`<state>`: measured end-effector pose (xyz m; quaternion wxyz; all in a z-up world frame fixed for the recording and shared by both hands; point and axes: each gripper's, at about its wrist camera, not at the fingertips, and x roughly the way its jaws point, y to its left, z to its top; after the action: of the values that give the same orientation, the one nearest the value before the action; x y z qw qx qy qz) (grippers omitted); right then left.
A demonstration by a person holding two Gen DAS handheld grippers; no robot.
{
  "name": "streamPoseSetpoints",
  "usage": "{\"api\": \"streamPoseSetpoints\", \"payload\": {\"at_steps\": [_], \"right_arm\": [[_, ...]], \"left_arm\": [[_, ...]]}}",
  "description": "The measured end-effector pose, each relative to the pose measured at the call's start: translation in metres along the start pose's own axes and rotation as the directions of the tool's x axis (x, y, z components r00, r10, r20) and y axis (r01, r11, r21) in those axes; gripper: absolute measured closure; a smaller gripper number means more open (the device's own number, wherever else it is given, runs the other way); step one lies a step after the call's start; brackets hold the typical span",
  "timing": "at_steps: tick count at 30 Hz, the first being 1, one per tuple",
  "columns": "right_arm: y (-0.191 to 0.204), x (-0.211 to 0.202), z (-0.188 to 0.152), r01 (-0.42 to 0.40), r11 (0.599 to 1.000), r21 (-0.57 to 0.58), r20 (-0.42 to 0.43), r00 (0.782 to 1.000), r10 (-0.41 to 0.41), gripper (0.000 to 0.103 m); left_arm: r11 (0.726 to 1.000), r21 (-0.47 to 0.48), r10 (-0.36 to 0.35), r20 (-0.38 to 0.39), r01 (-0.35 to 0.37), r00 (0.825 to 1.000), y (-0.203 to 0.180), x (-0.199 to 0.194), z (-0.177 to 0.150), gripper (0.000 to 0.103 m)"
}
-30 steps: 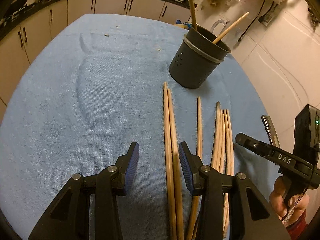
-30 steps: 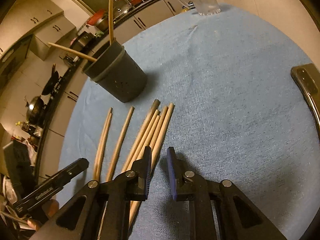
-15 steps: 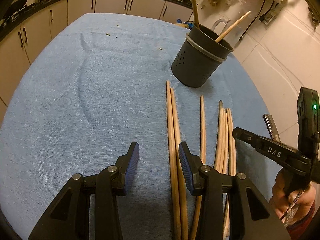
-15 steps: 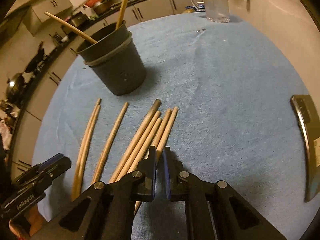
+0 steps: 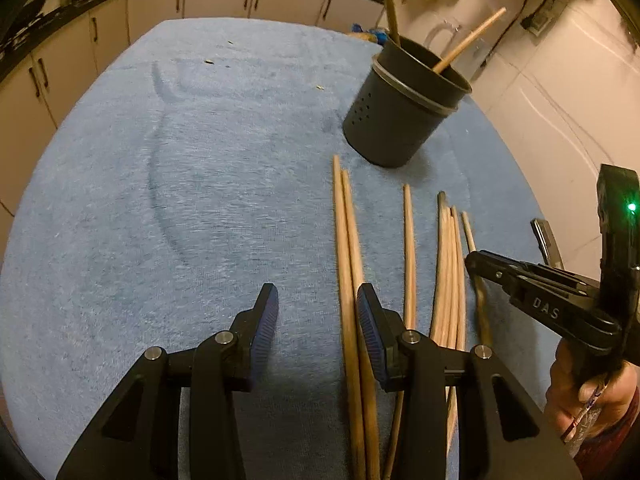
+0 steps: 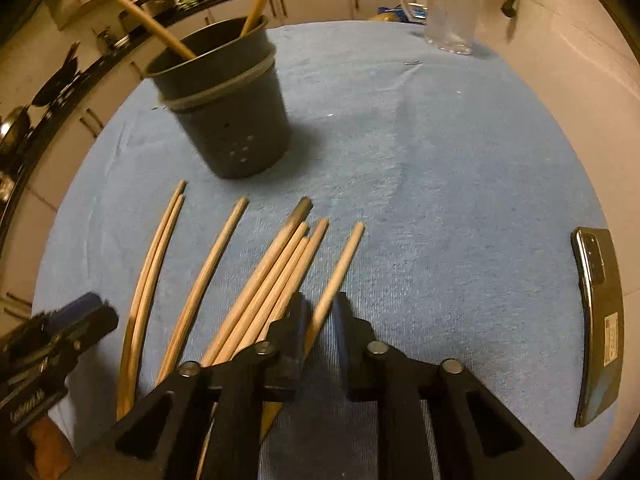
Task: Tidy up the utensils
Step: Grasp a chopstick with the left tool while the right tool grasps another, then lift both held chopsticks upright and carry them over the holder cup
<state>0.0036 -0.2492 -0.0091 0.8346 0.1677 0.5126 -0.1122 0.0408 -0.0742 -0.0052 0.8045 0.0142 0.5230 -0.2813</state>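
Chopsticks [image 6: 224, 268]: two in holder [image 6: 228, 108], rest loose on towel [image 6: 440, 200]. Right gripper [image 6: 316, 320] clamped on rightmost stick [image 6: 340, 264]; left gripper [image 5: 316, 316] apart, empty.

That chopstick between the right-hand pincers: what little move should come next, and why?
Probably a small lift. The right gripper is shut on one chopstick, drawn apart from the bundle on the blue towel. Two sticks already stand in the dark holder, so raising this one clear and carrying it there looks sensible. The left gripper hangs open.
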Motion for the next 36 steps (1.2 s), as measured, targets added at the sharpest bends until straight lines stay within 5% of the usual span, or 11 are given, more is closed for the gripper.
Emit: {"api": "streamPoseSetpoints", "payload": {"at_steps": [5,20,32,36], "right_arm": [[-0.014,-0.005,-0.006,-0.028,0.999,0.041,0.016,0.999,0.027,0.096],[-0.029,-0.010,-0.012,-0.102,0.992,0.073,0.016,0.995,0.101,0.096],[-0.035,-0.010,-0.012,-0.111,0.991,0.073,0.012,0.994,0.110,0.095],[-0.033,-0.011,-0.013,-0.107,0.992,0.073,0.013,0.994,0.107,0.095]], "left_arm": [[1.000,0.003,-0.022,-0.062,0.022,0.998,-0.006,0.015,0.018,0.064],[0.979,0.105,0.187,-0.087,-0.177,0.979,-0.036,0.044,0.058,0.078],[0.998,-0.055,0.007,-0.111,-0.013,0.994,0.011,0.027,0.060,0.078],[0.999,-0.049,0.011,-0.123,-0.017,0.992,0.012,0.027,0.064,0.078]]}}
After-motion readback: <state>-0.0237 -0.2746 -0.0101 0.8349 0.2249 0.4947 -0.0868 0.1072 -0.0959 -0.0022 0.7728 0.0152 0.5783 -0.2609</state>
